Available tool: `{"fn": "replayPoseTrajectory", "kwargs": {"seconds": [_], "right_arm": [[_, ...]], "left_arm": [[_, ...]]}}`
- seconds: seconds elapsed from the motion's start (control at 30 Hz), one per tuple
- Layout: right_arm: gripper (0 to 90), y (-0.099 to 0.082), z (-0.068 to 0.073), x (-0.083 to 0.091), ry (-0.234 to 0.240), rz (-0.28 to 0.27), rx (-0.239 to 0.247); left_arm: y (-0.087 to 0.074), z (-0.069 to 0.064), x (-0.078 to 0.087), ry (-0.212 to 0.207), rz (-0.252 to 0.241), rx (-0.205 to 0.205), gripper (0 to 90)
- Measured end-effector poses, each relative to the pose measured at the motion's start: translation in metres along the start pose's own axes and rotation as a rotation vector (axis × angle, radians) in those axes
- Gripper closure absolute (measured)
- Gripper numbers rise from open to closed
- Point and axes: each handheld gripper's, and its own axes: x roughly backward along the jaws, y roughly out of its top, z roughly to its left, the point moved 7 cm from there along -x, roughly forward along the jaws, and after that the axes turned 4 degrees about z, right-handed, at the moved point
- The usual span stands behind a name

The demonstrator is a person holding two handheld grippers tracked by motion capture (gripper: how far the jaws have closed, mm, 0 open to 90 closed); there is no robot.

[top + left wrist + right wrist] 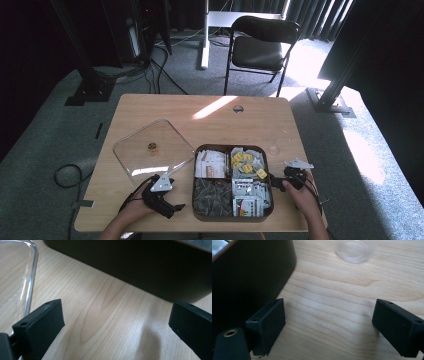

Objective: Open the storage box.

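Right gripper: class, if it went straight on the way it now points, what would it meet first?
Probably the small clear cup ahead on the table; the right gripper stands open beside the dark box.

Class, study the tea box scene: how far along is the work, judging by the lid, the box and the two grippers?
Done: the clear lid lies off the box, flat on the table to its left. In hand: nothing; the left gripper and right gripper flank the dark compartment box with jaws open. Left: every compartment holds packets, and the clear cup stands apart.
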Motion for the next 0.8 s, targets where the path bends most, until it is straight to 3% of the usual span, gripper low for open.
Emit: {"fn": "replayPoseTrajectory", "kwargs": {"seconds": [0.33,0.8], "right_arm": [[10.8,0.0001,0.0001,0.0,0.0,0.0,-0.001],[10.8,0.0001,0.0001,0.0,0.0,-0.001,0.001]], "left_arm": [[-0.0064,-0.0032,-0.0061,0.013,0.066,-0.036,0.0],[-0.0065,-0.0053,-0.0068,0.024,0.066,-0.03,0.0]]}}
